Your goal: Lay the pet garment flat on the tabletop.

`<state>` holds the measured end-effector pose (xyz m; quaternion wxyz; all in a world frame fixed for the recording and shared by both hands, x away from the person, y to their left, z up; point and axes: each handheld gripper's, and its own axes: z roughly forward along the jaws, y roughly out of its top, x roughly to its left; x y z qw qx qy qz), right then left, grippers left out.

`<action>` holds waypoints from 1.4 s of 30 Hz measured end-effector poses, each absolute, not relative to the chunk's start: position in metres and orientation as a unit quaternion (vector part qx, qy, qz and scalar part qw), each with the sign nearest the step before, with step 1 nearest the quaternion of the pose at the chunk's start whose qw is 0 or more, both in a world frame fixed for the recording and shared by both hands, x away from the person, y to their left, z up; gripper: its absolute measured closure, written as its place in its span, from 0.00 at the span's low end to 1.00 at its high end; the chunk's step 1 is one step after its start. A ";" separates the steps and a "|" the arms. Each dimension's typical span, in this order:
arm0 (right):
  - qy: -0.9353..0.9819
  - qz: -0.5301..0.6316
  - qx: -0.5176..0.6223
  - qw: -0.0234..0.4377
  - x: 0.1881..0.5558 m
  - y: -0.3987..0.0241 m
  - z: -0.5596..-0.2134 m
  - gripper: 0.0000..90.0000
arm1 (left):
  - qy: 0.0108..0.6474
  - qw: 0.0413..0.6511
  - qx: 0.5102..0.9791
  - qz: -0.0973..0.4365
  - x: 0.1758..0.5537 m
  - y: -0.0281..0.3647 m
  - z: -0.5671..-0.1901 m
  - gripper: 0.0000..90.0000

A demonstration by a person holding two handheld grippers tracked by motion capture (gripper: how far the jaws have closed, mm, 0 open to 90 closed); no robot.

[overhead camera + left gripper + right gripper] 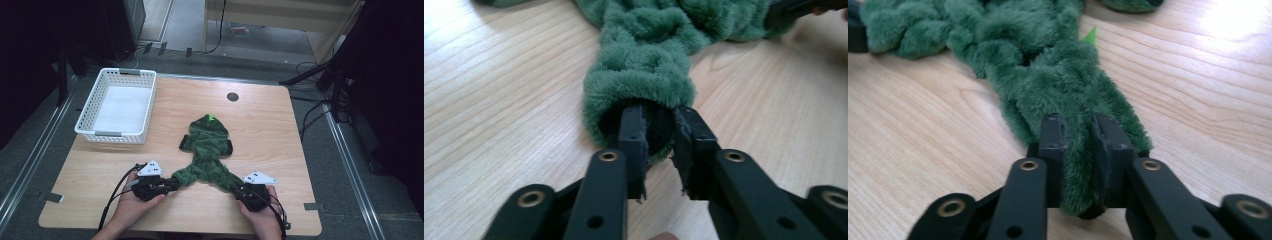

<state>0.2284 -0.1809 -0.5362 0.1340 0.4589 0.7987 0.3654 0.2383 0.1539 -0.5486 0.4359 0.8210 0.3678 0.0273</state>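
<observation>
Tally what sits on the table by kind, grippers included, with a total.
Green fuzzy garment: 1
White plastic basket: 1
Handheld grippers: 2, the left gripper clamped on one leg cuff and the right gripper on the other
Total: 4

The counter (260, 150) has much bare wood to the right of the green garment (207, 150) and behind it, so a hand can pass there freely. At the far left corner the white basket (119, 106) stands in the way; between the basket and the garment a strip of wood is open. The near edge between both hands is bare, with the garment's two spread legs bordering it
</observation>
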 end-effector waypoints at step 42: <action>0.686 0.419 0.549 0.228 0.246 -0.284 -0.519 0.00 | 0.512 0.517 0.665 0.168 0.217 0.319 -0.526 0.00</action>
